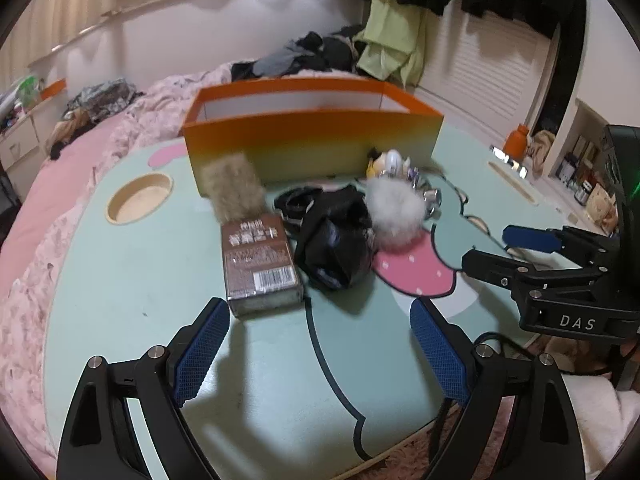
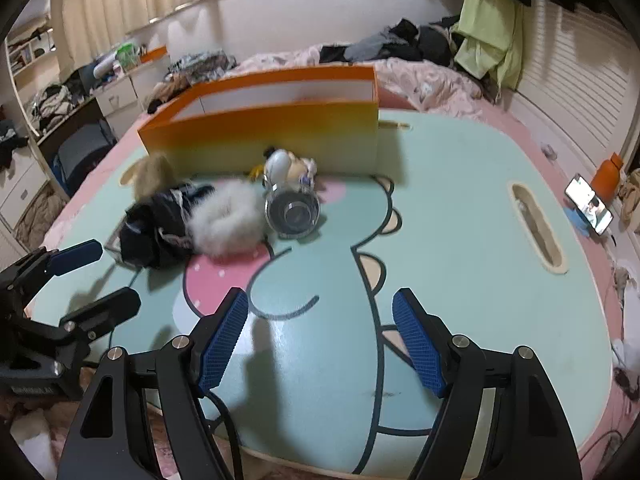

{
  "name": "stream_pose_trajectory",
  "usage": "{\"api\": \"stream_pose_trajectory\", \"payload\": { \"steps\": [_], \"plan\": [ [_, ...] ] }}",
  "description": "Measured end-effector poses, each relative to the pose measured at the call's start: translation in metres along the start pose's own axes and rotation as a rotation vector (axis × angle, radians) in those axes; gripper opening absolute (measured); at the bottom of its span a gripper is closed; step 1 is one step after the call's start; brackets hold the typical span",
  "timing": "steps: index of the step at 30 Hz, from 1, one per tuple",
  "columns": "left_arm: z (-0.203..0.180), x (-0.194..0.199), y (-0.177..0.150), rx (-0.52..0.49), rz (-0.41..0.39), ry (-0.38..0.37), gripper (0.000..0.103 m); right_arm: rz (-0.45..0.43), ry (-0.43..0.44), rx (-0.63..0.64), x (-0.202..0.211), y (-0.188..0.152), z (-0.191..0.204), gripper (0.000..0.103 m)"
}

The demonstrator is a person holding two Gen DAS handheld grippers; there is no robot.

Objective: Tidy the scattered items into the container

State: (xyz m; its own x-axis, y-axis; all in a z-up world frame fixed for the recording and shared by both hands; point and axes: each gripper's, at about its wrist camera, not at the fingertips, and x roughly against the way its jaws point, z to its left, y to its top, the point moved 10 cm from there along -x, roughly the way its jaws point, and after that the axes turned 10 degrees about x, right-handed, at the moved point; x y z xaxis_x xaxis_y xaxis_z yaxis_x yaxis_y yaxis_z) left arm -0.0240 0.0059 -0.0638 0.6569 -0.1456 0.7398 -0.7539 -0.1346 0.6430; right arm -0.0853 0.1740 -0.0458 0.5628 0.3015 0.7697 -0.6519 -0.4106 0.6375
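An open orange box [image 1: 312, 136] [image 2: 272, 132] stands at the far side of a mint cartoon-print table [image 1: 140, 280] [image 2: 460, 200]. In front of it lie a brown packet [image 1: 258, 264], a tan furry pad [image 1: 232, 188], a black crumpled bag [image 1: 336, 236] [image 2: 154, 228], a white fluffy ball [image 1: 394, 212] [image 2: 226, 216], a clear round jar [image 2: 292, 210] on its side and a small toy figure [image 1: 386, 162] [image 2: 286, 166]. My left gripper [image 1: 320, 344] is open and empty, just short of the packet. My right gripper [image 2: 320, 340] is open and empty over bare table; it shows in the left wrist view [image 1: 496, 248].
A round cup hole [image 1: 138, 198] is in the table's left side and a long slot [image 2: 536, 228] in its right. A bed with pink bedding and clothes [image 2: 400, 68] lies behind the table. A phone [image 2: 590, 204] and an orange bottle [image 2: 608, 174] stand at the right.
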Motion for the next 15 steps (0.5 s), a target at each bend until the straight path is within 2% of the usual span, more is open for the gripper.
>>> {"api": "stream_pose_trajectory", "payload": {
  "steps": [2,4,7,9,15],
  "plan": [
    [0.001,-0.004,-0.003,-0.011,0.012,0.014,0.095,0.001,-0.010,-0.009,0.000,-0.004,-0.003,0.084],
    [-0.001,-0.008,-0.006,-0.060,0.020,0.051,0.103,0.001,-0.020,-0.016,-0.001,-0.005,-0.007,0.087],
    [-0.003,-0.009,-0.007,-0.071,0.019,0.050,0.103,0.031,-0.058,-0.017,-0.005,-0.009,-0.013,0.103],
    [-0.003,-0.009,-0.007,-0.071,0.020,0.049,0.103,0.048,-0.088,0.002,-0.008,-0.010,-0.014,0.103],
    [-0.003,-0.010,-0.006,-0.077,0.019,0.042,0.103,0.052,-0.091,0.014,-0.007,-0.013,-0.012,0.103]
  ]
}}
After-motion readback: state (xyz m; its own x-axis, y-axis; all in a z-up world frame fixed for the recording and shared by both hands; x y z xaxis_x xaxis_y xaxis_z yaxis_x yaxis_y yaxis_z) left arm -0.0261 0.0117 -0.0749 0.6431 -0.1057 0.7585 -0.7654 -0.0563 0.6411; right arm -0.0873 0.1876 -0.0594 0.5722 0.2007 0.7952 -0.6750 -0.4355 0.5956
